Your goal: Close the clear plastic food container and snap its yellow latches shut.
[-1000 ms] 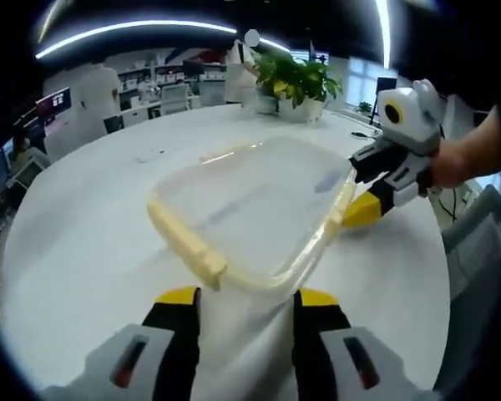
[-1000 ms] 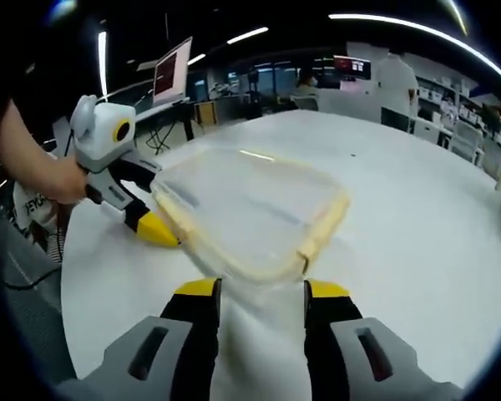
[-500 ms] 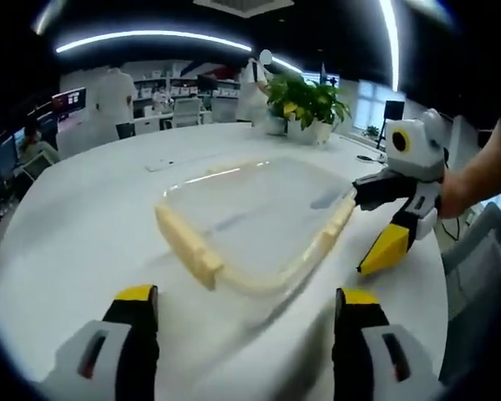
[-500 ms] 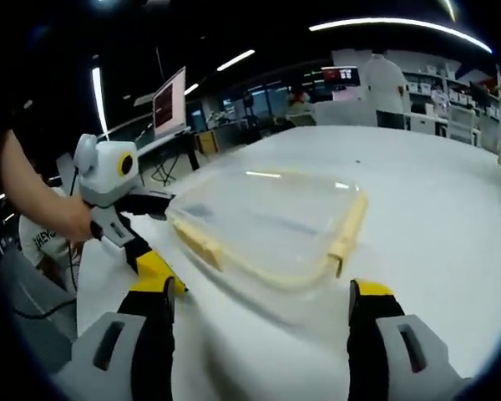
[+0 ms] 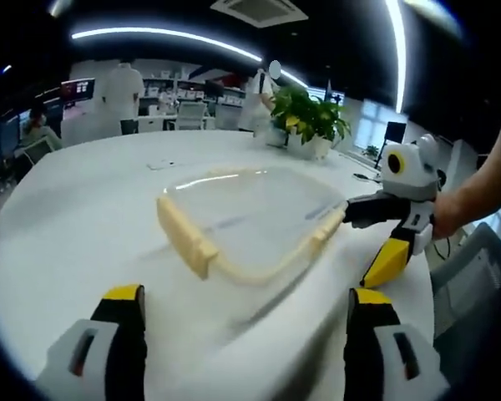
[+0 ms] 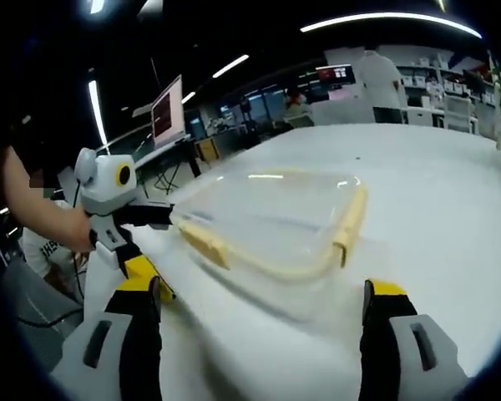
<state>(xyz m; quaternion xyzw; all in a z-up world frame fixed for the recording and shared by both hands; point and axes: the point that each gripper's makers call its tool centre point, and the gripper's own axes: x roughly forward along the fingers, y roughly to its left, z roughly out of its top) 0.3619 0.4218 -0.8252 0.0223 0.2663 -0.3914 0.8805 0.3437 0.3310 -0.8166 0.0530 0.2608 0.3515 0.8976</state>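
A wide white table [image 5: 75,209] carries everything and runs ahead of both pairs of jaws. On it, straight ahead of each pair and a little way off, sits the clear container [image 5: 250,213] with its lid on top; in the right gripper view the container [image 6: 271,221] lies ahead and between the jaws. Pale yellow latches run along its edges: one latch [image 5: 186,238] on the side nearest the left jaws, another [image 6: 351,219] ahead of the right jaws' right-hand finger. Whether any latch is snapped down I cannot tell.

The left gripper [image 5: 246,330] has its jaws spread wide and holds nothing, apart from the container. The right gripper [image 6: 263,322] is likewise wide open and empty. In the left gripper view the right gripper [image 5: 392,230] shows at the container's far-right edge, one jaw just at the rim, the other angled down to the table. The left gripper [image 6: 129,238] shows the same way in the right gripper view.

A potted plant [image 5: 309,121] stands well beyond the container.

Risks, as I judge them: the light container may slide on the smooth table if one side is pressed without the other braced. A lid not fully seated would stop a latch from catching, and a jaw tip could slip off the narrow latch.
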